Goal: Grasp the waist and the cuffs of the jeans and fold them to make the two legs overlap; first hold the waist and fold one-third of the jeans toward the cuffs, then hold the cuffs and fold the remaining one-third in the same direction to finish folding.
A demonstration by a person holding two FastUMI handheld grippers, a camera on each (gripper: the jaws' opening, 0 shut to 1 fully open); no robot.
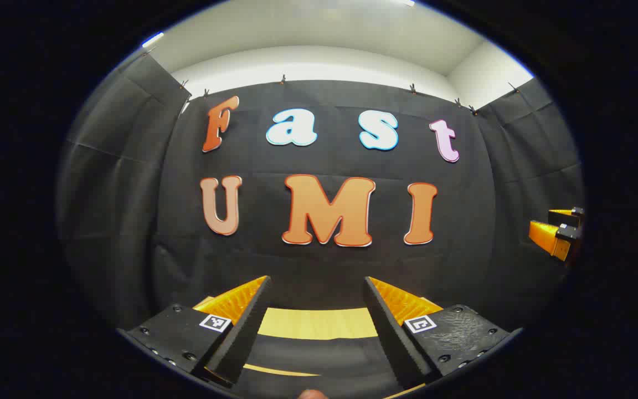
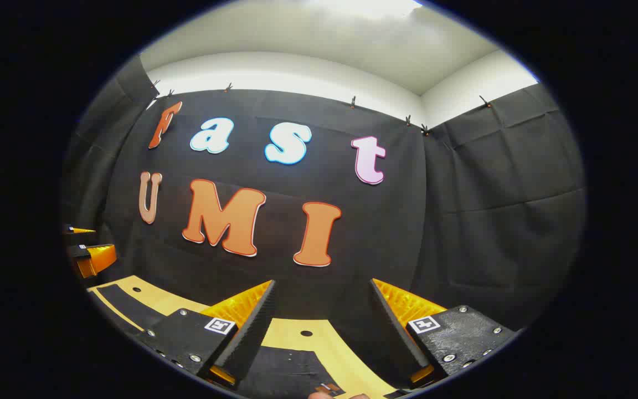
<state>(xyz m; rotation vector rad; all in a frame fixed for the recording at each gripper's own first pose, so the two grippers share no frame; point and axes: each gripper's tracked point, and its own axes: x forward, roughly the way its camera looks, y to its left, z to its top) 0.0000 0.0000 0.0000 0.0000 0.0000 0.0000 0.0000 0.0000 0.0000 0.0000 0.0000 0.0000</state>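
Note:
My left gripper [image 1: 317, 280] is held up facing the booth's back wall, open, with nothing between its fingers. My right gripper [image 2: 323, 281] is likewise open and empty, and points at the wall a little from the right. Each gripper appears at the edge of the other's view: the right gripper [image 1: 557, 230] at the far right of the left gripper view, the left gripper [image 2: 83, 246] at the far left of the right gripper view. Both hang above the table's far part.
A light wooden table [image 1: 319, 324] lies below the fingers, with a black mat [image 2: 291, 371] on it nearer to me. Small holes dot the table top [image 2: 306, 333]. Black cloth walls close the booth at the back and on both sides.

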